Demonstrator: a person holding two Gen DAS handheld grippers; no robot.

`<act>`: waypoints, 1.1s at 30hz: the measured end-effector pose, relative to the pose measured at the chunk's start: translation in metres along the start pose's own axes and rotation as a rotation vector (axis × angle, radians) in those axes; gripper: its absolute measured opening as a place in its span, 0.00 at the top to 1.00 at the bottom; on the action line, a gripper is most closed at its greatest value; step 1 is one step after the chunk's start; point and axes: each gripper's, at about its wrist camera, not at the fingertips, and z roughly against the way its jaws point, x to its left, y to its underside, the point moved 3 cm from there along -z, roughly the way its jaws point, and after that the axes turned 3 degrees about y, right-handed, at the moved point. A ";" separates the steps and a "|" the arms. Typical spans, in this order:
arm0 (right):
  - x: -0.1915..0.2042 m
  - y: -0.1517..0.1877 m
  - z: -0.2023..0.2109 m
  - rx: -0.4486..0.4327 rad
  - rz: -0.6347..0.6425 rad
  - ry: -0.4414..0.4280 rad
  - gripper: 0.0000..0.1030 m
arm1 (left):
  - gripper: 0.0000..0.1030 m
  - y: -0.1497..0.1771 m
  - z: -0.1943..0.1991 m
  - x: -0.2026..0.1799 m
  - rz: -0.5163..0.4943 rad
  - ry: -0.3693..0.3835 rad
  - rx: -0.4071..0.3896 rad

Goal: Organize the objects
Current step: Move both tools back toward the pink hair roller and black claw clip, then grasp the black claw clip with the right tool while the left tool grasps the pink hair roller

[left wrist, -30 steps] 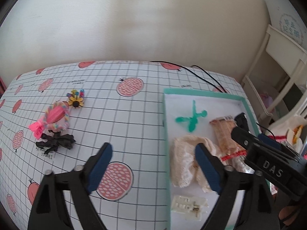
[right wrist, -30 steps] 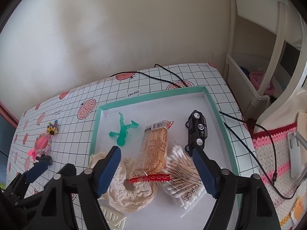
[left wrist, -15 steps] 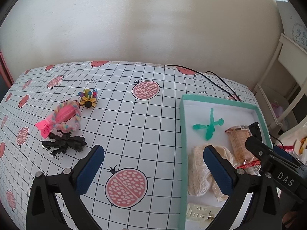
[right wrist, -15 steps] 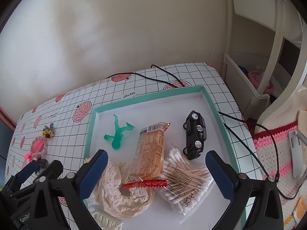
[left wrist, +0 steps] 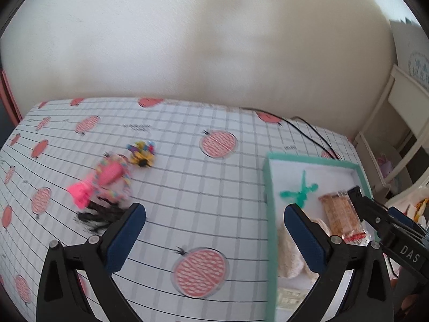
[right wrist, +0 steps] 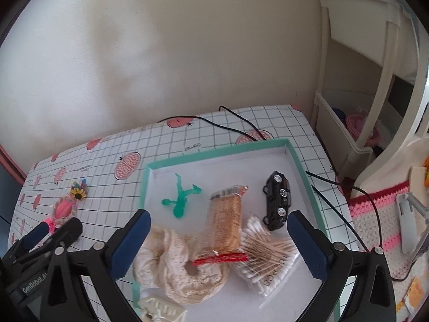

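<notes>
White "DAS" lettering marks the right gripper (left wrist: 386, 222); both it and the left gripper (left wrist: 214, 230) gape wide, empty.

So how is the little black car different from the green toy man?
The black toy car is solid black with silvery wheels showing, while the green figure is see-through green. The car is a chunky block; the figure is thin, with arms and legs spread out. The car lies by the tray's right wall, the figure nearer its left wall. Both are small toys lying inside the same teal-rimmed tray.
</notes>
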 end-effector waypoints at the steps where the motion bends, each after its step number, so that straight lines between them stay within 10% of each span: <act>1: 0.005 -0.001 0.001 -0.003 0.002 -0.010 0.00 | 0.00 -0.003 0.002 0.008 0.008 -0.005 -0.006; 17: 0.167 0.022 -0.017 0.033 0.114 -0.225 0.00 | 0.00 -0.018 0.010 0.181 0.219 -0.097 -0.031; 33: 0.235 0.072 -0.080 0.163 0.119 -0.305 0.10 | 0.04 -0.007 -0.030 0.202 0.239 -0.033 0.045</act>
